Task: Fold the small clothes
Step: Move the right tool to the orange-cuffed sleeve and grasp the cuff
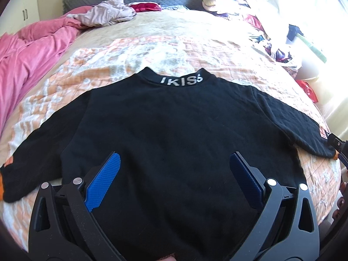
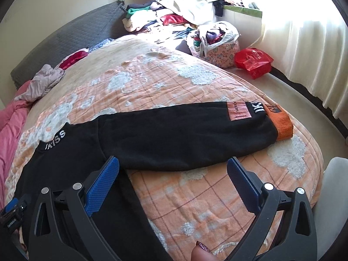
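The black sweatshirt (image 1: 169,126) lies flat on the orange-and-white quilt (image 1: 71,69), collar band lettering away from the left gripper (image 1: 174,174), both sleeves spread out to the sides. That left gripper hovers over the lower body of the garment, jaws spread wide with nothing between the blue pads (image 1: 104,180); its near hem is lost behind the gripper's black frame. The left cuff runs off the frame edge, only a sliver of orange showing. Over on the other side, the right gripper (image 2: 174,174) is released too, jaws wide over bare quilt just below the right sleeve (image 2: 184,139), which stretches across ahead of it to the orange cuff (image 2: 281,125). The small patch text on that sleeve is too blurred to read properly. A fingertip (image 2: 201,253) pokes in at the bottom edge. Beyond, a red plastic bag (image 2: 253,62) sits far ahead to the right, and the clothes pile (image 2: 174,15) there washes out in window glare.
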`<state>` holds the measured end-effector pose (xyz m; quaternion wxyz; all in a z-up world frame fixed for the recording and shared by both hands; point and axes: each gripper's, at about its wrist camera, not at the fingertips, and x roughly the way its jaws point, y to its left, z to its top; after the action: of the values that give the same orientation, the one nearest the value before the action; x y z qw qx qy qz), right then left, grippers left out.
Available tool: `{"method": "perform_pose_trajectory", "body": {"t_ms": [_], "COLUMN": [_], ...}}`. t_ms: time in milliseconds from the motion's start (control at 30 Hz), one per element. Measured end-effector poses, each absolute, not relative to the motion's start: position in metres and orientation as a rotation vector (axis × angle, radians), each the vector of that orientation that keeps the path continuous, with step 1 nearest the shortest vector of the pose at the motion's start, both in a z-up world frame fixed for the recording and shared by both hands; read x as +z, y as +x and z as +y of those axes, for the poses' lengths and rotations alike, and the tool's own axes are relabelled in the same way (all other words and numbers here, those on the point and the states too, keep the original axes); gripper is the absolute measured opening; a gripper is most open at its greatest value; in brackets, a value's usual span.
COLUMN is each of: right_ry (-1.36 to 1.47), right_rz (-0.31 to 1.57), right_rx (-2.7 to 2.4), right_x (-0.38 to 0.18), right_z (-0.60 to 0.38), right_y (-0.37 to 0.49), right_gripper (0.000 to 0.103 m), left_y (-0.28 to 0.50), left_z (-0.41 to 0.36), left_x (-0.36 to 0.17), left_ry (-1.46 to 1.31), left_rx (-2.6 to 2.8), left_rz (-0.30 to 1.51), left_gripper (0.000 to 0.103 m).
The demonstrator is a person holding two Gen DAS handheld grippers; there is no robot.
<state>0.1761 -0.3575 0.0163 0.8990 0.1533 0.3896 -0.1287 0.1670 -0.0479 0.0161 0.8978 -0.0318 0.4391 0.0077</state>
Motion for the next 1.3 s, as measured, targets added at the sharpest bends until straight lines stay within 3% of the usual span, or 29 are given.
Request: {"method": "perform_pose_trajectory", "body": {"t_ms": [1100, 1167, 1267, 1300], "right_ry": [0.772, 0.772, 0.786, 0.79], "right_rz": [0.797, 0.78, 0.736, 0.717], "right_rx": [-0.578, -0.573, -0.559, -0.547], "right_x": [-0.051, -0.05, -0.047, -0.045], "right_z": [-0.496, -0.496, -0.498, -0.499], "right_y": [0.216, 0.217, 0.212, 0.212], "right_gripper": [0.098, 0.09, 0.064, 0.048], "left_y": [0.239, 0.242, 0.244, 0.246], "left_z": [-0.1, -0.101, -0.1, -0.099], "left_x": [-0.004, -0.005, -0.007, -0.008], "left_ry": [-0.017, -0.017, -0.026, -0.031], "left_rx": [-0.052, -0.053, -0.054, -0.052], "left_rz": [0.967, 0.97, 0.98, 0.984], "left_gripper": [0.095, 0.095, 0.095, 0.095]}}
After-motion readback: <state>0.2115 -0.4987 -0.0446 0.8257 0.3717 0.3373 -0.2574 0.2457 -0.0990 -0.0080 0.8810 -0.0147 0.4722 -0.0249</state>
